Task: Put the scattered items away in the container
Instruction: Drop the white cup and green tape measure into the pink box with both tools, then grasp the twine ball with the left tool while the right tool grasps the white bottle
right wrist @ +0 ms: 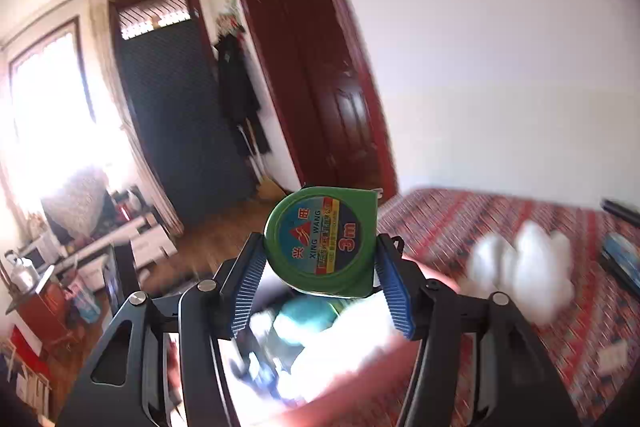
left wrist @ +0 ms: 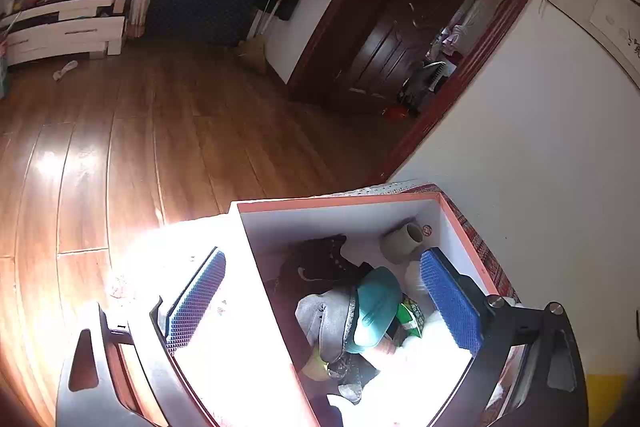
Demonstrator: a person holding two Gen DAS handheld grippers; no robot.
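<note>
An orange-rimmed white box (left wrist: 340,201) stands on the patterned bedspread and holds several items: a teal case (left wrist: 376,307), a grey cloth (left wrist: 324,319), a dark garment (left wrist: 320,259) and a beige cup (left wrist: 402,241). My left gripper (left wrist: 320,299) is open, its fingers straddling the box's left wall, with the right pad (left wrist: 450,301) inside the box. My right gripper (right wrist: 320,267) is shut on a green 3 m tape measure (right wrist: 322,241), held above the box (right wrist: 352,379), which is blurred below.
A white fluffy item (right wrist: 524,267) and a dark flat object (right wrist: 620,263) lie on the red bedspread (right wrist: 480,219) to the right. Wooden floor (left wrist: 180,131) lies left of the bed. A white wall (left wrist: 520,147) and a dark red door frame (left wrist: 460,75) stand behind.
</note>
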